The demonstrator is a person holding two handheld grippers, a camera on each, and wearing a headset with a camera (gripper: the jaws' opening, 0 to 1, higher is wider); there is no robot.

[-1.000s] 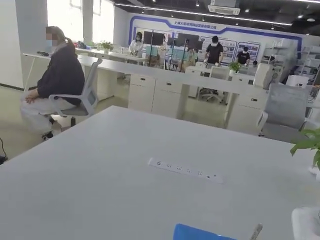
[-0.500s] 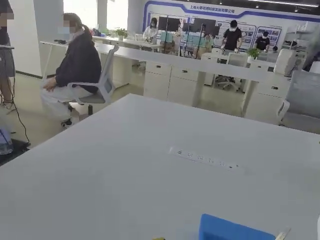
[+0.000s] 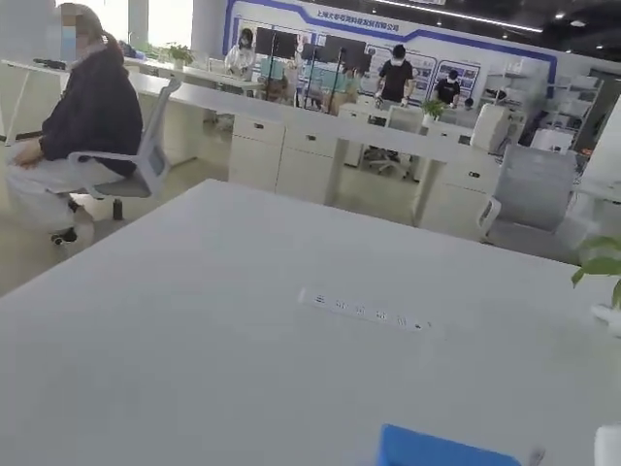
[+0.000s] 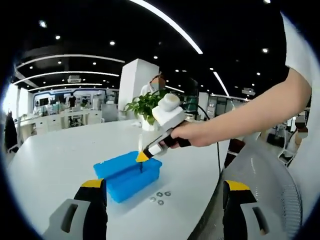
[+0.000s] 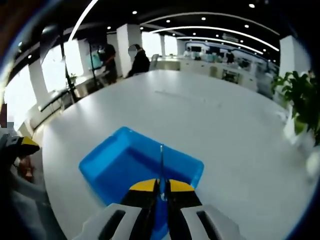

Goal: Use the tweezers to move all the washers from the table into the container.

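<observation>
Here the right hand-held gripper (image 5: 161,186), seemingly nipping tweezers (image 5: 161,159), overhangs the container (image 5: 140,137) edge; left hand-held gripper (image 4: 163,186) gapes wide.

Far wall banner (image 3: 374,19) lettering blurred; nothing legible.

Power strip (image 3: 364,313), potted plant (image 3: 600,260) (leaves at right edge), seated person (image 3: 82,116) on office chair (image 3: 147,163) beyond

Plastic container (image 4: 127,172): blue, smooth, slight sheen. White table (image 3: 194,320): matt, smooth. Grey metal washers (image 4: 160,197); thin metal tweezers (image 5: 161,152).
</observation>
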